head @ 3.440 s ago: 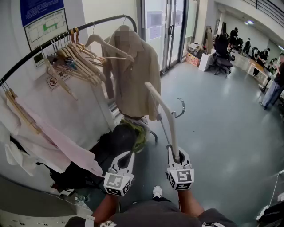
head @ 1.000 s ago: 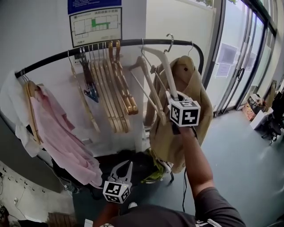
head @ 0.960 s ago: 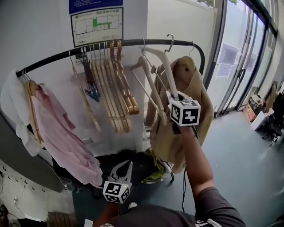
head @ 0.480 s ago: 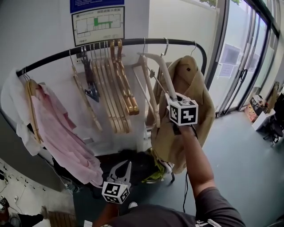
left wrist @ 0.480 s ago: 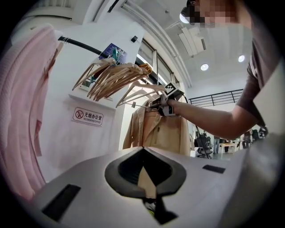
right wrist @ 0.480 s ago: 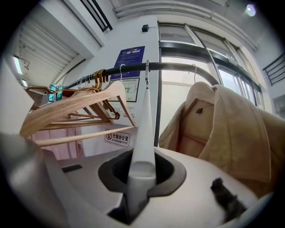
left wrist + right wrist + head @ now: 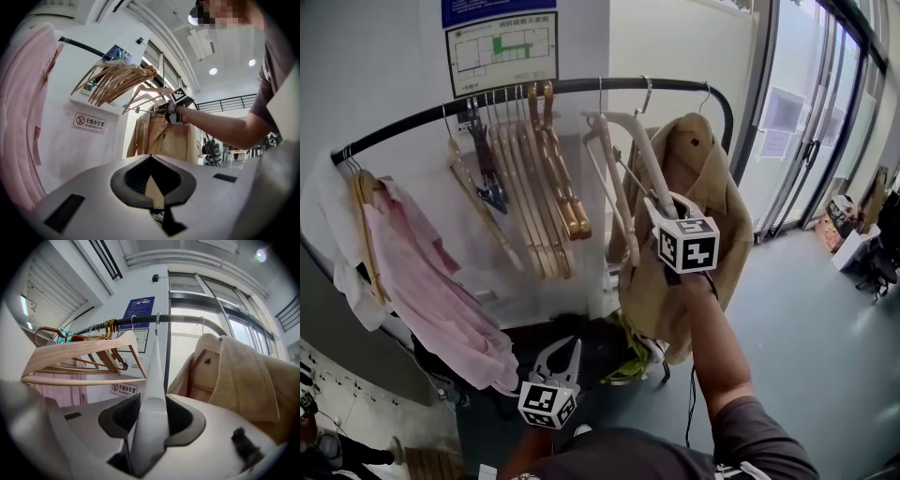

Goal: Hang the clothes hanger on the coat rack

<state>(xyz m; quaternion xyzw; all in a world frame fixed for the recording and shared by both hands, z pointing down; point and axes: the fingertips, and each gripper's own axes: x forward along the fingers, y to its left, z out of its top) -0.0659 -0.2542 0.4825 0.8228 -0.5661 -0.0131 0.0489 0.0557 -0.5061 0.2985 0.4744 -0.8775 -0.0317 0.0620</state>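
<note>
On the coat rack (image 7: 581, 87) in the head view, the white hanger (image 7: 639, 150) hooks over the rail beside a beige coat (image 7: 708, 187), with the right gripper (image 7: 667, 202) at its lower arm. In the left gripper view, the left gripper (image 7: 151, 159) has its fingers together and empty. In the right gripper view, the fingers are opening and the hanger arm sits loosely between them.

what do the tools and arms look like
The left tool and right tool are white plastic with dark inner pads, each with a cube of black-and-white square markers. The right's jaws are opening, a white hanger between them. Dark grey short sleeve; thin dark cable below the right forearm.
</note>
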